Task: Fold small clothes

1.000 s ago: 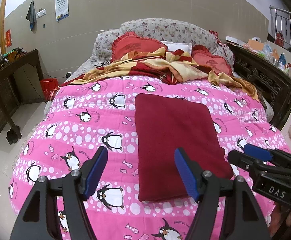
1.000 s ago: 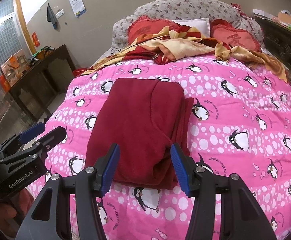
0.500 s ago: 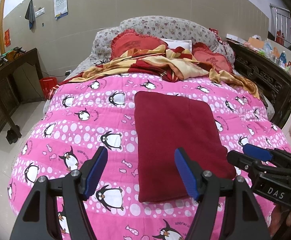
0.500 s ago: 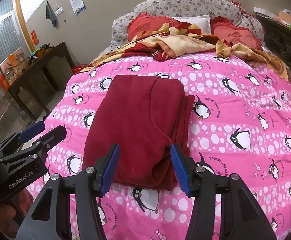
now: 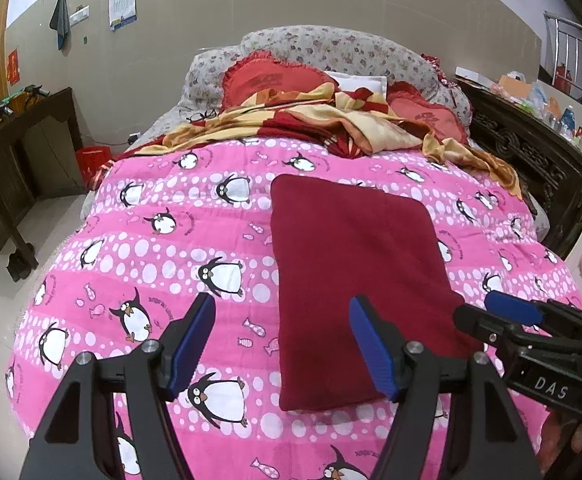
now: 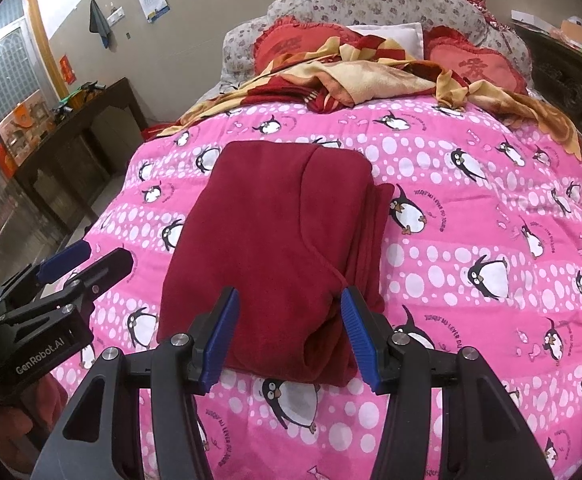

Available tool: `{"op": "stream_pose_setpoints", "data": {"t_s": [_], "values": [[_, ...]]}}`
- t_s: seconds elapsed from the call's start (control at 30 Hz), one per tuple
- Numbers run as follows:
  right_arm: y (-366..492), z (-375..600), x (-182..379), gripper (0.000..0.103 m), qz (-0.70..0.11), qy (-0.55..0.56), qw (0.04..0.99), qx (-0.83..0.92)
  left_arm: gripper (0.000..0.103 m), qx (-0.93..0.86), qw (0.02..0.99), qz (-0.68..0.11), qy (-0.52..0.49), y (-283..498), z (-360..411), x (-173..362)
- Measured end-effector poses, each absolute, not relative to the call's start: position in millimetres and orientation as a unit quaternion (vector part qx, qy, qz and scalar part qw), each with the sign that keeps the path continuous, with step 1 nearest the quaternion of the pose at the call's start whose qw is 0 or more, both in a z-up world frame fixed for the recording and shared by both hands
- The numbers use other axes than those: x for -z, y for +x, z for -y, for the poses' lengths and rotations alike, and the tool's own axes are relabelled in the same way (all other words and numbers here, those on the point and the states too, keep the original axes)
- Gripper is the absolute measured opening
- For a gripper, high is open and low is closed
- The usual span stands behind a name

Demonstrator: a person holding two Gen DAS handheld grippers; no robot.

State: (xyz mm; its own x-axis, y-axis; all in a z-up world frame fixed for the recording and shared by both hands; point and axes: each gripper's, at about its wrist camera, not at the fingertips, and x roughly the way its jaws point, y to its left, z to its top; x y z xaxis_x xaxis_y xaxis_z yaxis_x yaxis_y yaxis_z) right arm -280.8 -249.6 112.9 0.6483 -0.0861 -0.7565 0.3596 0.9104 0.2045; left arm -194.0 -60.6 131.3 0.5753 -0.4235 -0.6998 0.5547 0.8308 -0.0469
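A dark red garment (image 5: 355, 272) lies folded into a flat rectangle on the pink penguin quilt (image 5: 163, 248). In the right wrist view the garment (image 6: 275, 248) shows stacked layers along its right edge. My left gripper (image 5: 283, 340) is open and empty, held above the quilt near the garment's near left corner. My right gripper (image 6: 287, 328) is open and empty, just above the garment's near edge. The right gripper also shows at the right of the left wrist view (image 5: 531, 332). The left gripper shows at the left of the right wrist view (image 6: 59, 280).
A crumpled yellow and red blanket (image 5: 331, 120) and red heart pillows (image 5: 267, 80) lie at the head of the bed. A dark wooden table (image 5: 15, 152) stands left of the bed. A carved dark cabinet (image 5: 531, 148) stands on the right.
Both grippers have drawn back slightly and tilted, so the bed sits lower in view. The garment has not moved. Both stay open.
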Motion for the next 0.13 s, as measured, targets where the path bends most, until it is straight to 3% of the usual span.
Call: {"op": "stream_pose_setpoints", "data": {"t_s": [0.13], "values": [[-276.8,257.9,-105.0,0.058,-0.407,0.174,0.887,0.132,0.073,0.268,0.879,-0.384,0.084,-181.4,59.1,-121.4]]}}
